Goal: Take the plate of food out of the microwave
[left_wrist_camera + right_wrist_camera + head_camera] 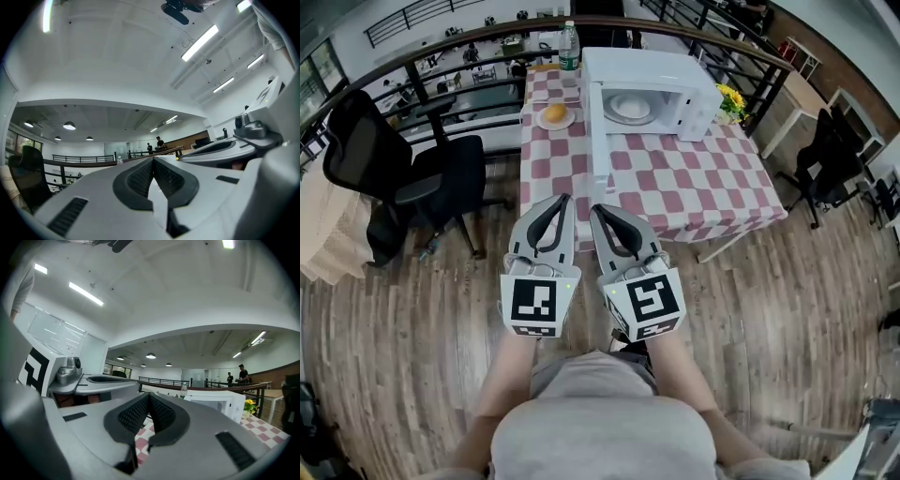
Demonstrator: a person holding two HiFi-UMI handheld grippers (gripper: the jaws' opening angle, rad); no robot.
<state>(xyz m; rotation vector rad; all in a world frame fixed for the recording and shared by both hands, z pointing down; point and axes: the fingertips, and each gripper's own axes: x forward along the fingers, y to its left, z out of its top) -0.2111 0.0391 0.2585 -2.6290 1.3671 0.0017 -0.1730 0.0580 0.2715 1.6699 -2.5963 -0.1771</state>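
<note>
**A:** What edges are there, and how much room?

**B:** The microwave (652, 80) stands at the far end of the counter (675, 187). Its door (598, 141) is swung out on its left, edge toward us. In front of the microwave, checked cloth runs to the counter's near edge. A railing (441, 52) curves behind the microwave. A chair (403, 169) sits well left of it, on the wood floor (769, 309).

**A:** What's holding what?

**B:** Inside the microwave lies a white dish (630, 106); I can't tell if anything is on it. The plate (569, 121) is on the counter left of the microwave, beyond the door, carrying a yellow-brown bun (554, 112). A bottle (569, 45) stands behind its left corner, and flowers (731, 97) are to its right.

**A:** And the claws?

**B:** The left claw (565, 199) and right claw (595, 208) are side by side, well short of the microwave. Each has its jaws pressed together with nothing between them.
</note>
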